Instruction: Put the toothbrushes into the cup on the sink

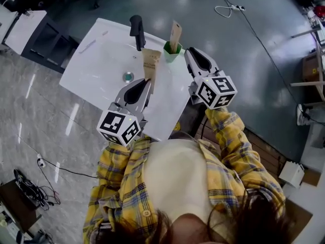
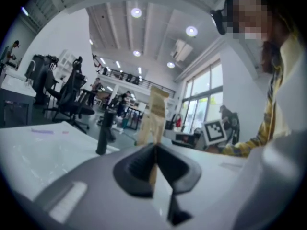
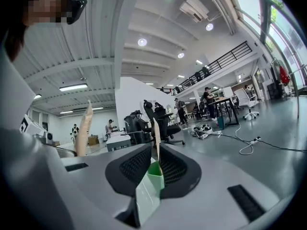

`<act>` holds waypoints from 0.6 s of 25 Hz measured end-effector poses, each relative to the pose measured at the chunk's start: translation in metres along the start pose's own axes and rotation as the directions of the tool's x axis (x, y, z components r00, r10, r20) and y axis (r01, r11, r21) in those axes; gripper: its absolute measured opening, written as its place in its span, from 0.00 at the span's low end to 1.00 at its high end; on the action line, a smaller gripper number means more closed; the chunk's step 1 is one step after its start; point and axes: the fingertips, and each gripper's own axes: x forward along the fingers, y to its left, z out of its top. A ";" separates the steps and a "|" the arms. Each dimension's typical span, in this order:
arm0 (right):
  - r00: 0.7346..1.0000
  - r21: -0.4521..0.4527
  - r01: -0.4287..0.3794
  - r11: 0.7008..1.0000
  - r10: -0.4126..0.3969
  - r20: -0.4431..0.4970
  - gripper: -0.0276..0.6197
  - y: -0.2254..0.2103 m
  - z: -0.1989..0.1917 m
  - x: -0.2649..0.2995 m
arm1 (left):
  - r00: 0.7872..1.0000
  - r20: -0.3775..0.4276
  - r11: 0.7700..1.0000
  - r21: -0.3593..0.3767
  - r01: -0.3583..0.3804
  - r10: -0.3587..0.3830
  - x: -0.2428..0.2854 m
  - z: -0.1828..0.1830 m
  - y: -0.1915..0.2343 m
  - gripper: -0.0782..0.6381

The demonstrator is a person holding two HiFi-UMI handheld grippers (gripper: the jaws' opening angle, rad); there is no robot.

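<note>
Drain in sink: head view only.

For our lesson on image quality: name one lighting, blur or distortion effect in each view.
Head view: light streaks glare on the floor; the white sink looks washed out. Left gripper view: fisheye curves the ceiling; the left tongs blur up close. Right gripper view: window frames bow; the green cup is soft, the hall sharp.

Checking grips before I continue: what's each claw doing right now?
Left claw: closed on a paper-wrapped toothbrush.
Right claw: closed on the green cup, at its rim.
</note>
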 end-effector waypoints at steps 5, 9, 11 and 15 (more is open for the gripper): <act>1.000 0.043 0.003 0.999 -0.002 -0.014 0.07 0.005 -0.004 -0.026 | 0.999 0.002 0.999 0.025 0.048 -0.048 0.021 0.008 -0.005 0.13; 0.999 0.063 -0.004 0.998 0.007 -0.043 0.07 0.012 -0.010 -0.043 | 0.997 0.005 0.996 0.034 0.079 -0.079 0.038 0.012 -0.011 0.13; 0.998 0.072 -0.014 0.997 0.019 -0.067 0.07 0.019 -0.017 -0.050 | 0.995 0.010 0.995 0.039 0.094 -0.094 0.045 0.015 -0.013 0.13; 0.994 0.096 -0.016 0.995 0.026 -0.102 0.07 0.029 -0.032 -0.061 | 0.992 0.029 0.991 0.055 0.120 -0.122 0.059 0.025 -0.015 0.13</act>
